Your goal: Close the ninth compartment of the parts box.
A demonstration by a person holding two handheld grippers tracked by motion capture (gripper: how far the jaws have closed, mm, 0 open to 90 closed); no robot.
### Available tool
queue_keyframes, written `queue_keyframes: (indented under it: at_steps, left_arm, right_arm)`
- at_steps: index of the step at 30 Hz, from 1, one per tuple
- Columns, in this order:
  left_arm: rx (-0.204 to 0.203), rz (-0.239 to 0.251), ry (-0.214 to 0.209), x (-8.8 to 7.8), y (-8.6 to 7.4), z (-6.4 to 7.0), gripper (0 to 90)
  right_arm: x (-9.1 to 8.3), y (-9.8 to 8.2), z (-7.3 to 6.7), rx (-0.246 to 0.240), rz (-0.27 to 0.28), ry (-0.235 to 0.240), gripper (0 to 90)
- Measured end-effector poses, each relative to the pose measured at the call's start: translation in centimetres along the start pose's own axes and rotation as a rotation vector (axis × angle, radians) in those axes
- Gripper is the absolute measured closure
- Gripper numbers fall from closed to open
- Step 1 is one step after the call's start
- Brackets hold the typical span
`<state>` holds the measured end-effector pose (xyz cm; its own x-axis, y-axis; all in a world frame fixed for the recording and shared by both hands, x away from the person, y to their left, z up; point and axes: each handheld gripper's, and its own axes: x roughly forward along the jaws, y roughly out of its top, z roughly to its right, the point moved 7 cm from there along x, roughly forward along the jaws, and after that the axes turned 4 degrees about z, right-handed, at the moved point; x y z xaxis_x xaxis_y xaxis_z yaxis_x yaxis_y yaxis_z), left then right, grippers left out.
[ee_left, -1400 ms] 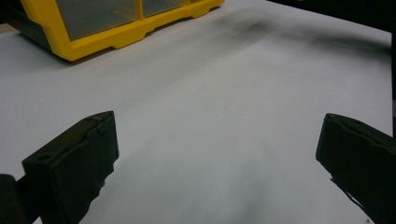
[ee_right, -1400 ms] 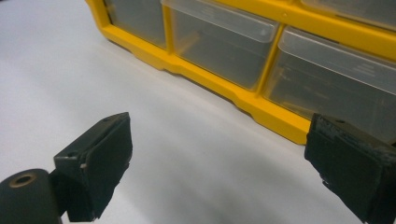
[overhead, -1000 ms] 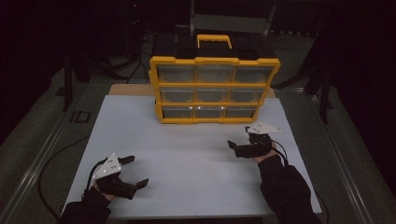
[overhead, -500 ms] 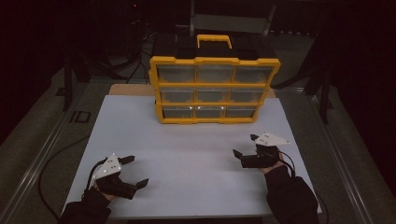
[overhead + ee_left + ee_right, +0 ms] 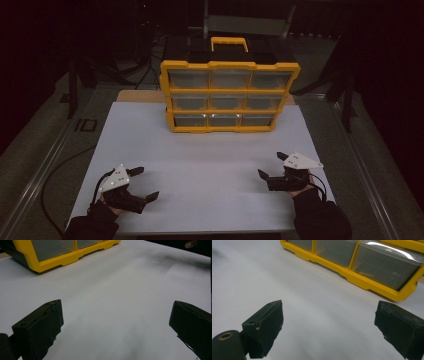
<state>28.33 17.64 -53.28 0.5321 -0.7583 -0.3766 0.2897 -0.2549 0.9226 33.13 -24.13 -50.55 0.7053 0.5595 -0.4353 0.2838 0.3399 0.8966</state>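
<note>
tongs (image 5: 142, 184), two; drawers (image 5: 230, 102), nine

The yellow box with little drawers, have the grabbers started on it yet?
Not yet. All nine clear drawers of the yellow plastic drawer cabinet look shut. The left gripper and right gripper are open and hold nothing, low over the white table, apart from the cabinet. Reaching a drawer is left.

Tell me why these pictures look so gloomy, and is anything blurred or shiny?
High view: dim, the room black around the white table; small glints on the yellow drawer cabinet. Left gripper view: soft shadows on the table. Right gripper view: glare streaks on a clear drawer, near jaws slightly soft.
</note>
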Motion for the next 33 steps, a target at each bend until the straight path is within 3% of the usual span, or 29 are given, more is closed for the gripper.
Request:
queue_keyframes:
  at_steps: [23,33]
  left_arm:
    - [0.002,0.000,-0.004,0.0,0.0,0.1,0.0]
    - [0.007,-0.002,-0.007,0.1,0.0,0.1,0.0]
  right_arm:
    - [-1.8,-2.9,-0.4,-0.060,-0.013,-0.009,8.3]
    - [-1.0,-4.3,-0.6,-0.080,-0.008,-0.011,8.3]
